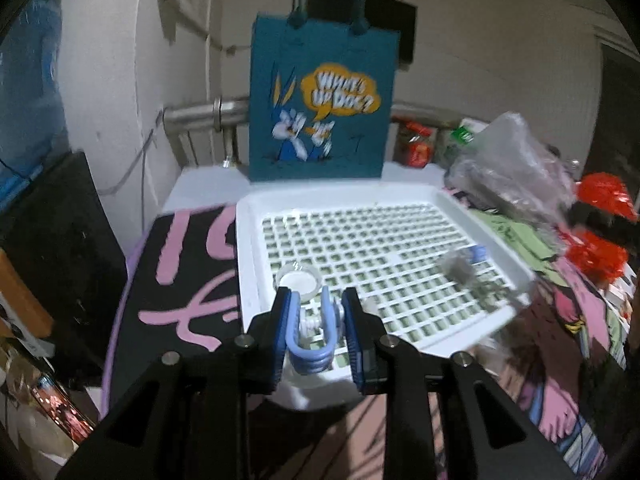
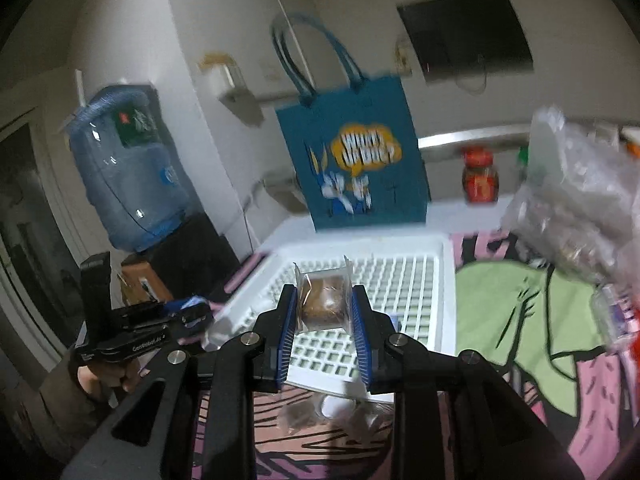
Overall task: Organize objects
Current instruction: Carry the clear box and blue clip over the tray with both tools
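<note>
I've got L gripper point(image 1: 316, 312) clenched on a blue clip point(image 1: 310, 344), R gripper point(image 2: 325, 312) grasping a wrapped cake point(image 2: 324, 300) over white tray point(image 2: 444, 280).

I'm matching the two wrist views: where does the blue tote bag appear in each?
Left wrist view: the blue tote bag stands upper centre, upright behind the white tray.
Right wrist view: the bag is upper centre, tilted, blurred, behind the same tray.
Shared landmark: the white tray.

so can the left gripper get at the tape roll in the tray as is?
Probably not yet. The left gripper is already shut on a blue clip, so its jaws are full. The tape roll lies just ahead in the tray, path clear.
</note>
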The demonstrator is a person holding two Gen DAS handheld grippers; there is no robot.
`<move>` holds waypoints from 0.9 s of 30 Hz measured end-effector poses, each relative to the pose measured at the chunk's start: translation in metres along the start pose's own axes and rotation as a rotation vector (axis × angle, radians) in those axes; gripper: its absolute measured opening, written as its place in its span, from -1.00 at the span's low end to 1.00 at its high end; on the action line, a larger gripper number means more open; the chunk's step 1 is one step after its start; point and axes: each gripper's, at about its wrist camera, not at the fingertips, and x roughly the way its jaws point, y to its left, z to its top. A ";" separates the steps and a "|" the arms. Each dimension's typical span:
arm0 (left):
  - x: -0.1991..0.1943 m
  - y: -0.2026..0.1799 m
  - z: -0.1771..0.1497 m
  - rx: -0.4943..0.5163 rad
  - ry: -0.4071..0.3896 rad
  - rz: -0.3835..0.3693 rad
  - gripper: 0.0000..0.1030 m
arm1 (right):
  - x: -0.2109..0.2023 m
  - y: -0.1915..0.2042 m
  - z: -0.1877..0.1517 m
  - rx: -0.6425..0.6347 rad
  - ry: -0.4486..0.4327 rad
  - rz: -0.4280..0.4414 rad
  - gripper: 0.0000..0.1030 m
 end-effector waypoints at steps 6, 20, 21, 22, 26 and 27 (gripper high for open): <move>0.034 -0.005 -0.008 0.016 0.073 0.026 -0.51 | 0.053 -0.011 -0.026 -0.027 0.158 -0.105 -0.50; 0.045 0.007 -0.006 -0.040 0.070 0.034 -0.51 | 0.093 -0.031 -0.047 -0.051 0.275 -0.206 -0.49; 0.046 0.006 -0.007 -0.035 0.074 0.041 -0.51 | 0.094 -0.030 -0.048 -0.058 0.275 -0.209 -0.50; 0.047 0.006 -0.007 -0.032 0.078 0.048 -0.51 | 0.094 -0.029 -0.048 -0.068 0.273 -0.216 -0.50; 0.049 0.003 -0.006 -0.017 0.089 0.038 -0.50 | 0.095 -0.028 -0.049 -0.073 0.268 -0.217 -0.47; 0.050 0.003 -0.006 -0.023 0.094 0.030 -0.50 | 0.096 -0.028 -0.049 -0.072 0.265 -0.216 -0.45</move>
